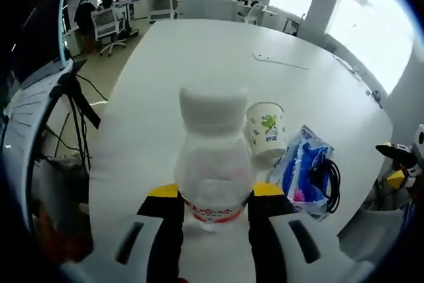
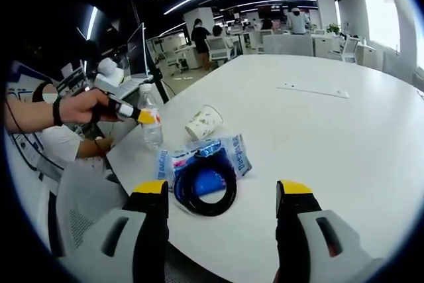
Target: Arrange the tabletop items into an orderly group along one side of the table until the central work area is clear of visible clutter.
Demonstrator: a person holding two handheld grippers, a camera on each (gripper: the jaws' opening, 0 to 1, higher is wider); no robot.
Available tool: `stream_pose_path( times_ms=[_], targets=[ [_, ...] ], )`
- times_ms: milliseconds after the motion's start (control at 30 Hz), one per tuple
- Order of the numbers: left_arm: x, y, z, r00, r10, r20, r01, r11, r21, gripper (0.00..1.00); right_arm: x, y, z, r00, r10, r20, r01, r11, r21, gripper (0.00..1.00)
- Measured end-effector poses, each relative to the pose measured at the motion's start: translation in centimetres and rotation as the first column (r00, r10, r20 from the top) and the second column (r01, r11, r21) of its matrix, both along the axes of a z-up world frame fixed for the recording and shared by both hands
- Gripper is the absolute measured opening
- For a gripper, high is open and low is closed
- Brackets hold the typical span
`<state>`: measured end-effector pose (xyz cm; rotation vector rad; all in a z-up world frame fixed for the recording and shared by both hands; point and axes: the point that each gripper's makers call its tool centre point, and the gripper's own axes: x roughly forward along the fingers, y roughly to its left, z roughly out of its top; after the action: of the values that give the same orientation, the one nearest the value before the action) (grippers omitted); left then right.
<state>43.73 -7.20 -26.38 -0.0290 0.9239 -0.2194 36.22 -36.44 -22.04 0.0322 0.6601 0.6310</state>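
A clear plastic water bottle (image 1: 213, 164) with a white cap and red label stands upright between the yellow-tipped jaws of my left gripper (image 1: 215, 193), which is shut on it. In the right gripper view, the same bottle (image 2: 151, 120) is held near the table's corner by the left gripper (image 2: 142, 116) in a person's hand. Just beside it are a paper cup (image 1: 267, 130) (image 2: 203, 122) with green print and a blue packet (image 1: 301, 170) (image 2: 205, 157) with a black coiled cable (image 1: 329, 180) (image 2: 205, 187) lying on it. My right gripper (image 2: 222, 193) hangs open over the cable, holding nothing.
The big white table (image 1: 199, 64) (image 2: 331, 137) stretches away, with a flat white sheet (image 1: 281, 61) (image 2: 311, 90) far out on it. A black tripod (image 1: 76, 104) stands off the table's edge. Office chairs, desks and people are in the background.
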Motion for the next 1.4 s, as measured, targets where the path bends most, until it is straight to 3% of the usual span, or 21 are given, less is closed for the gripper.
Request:
stream_pose_path(
  times_ms=[100, 467, 900, 1400],
  targets=[
    [-0.6, -0.2, 0.1, 1.0, -0.015, 0.022, 0.014, 0.999, 0.033, 0.37, 0.0, 0.2, -0.1, 1.0, 0.006, -0.001, -0.006, 1.0, -0.004, 0.65],
    [-2.3, -0.4, 0.1, 0.998, 0.012, 0.062, -0.014, 0.999, 0.042, 0.36, 0.2, 0.8, 0.2, 1.0, 0.02, 0.004, -0.02, 1.0, -0.001, 0.65],
    [-4.1, -0.6, -0.2, 0.993, 0.016, 0.119, -0.031, 0.992, 0.122, 0.36, 0.0, 0.9, 0.0, 1.0, 0.02, -0.002, -0.02, 1.0, 0.003, 0.65],
    [-3.8, -0.3, -0.2, 0.989, 0.067, 0.13, -0.082, 0.99, 0.115, 0.37, 0.4, 1.2, 0.1, 1.0, 0.027, 0.002, -0.027, 1.0, 0.006, 0.65]
  ],
)
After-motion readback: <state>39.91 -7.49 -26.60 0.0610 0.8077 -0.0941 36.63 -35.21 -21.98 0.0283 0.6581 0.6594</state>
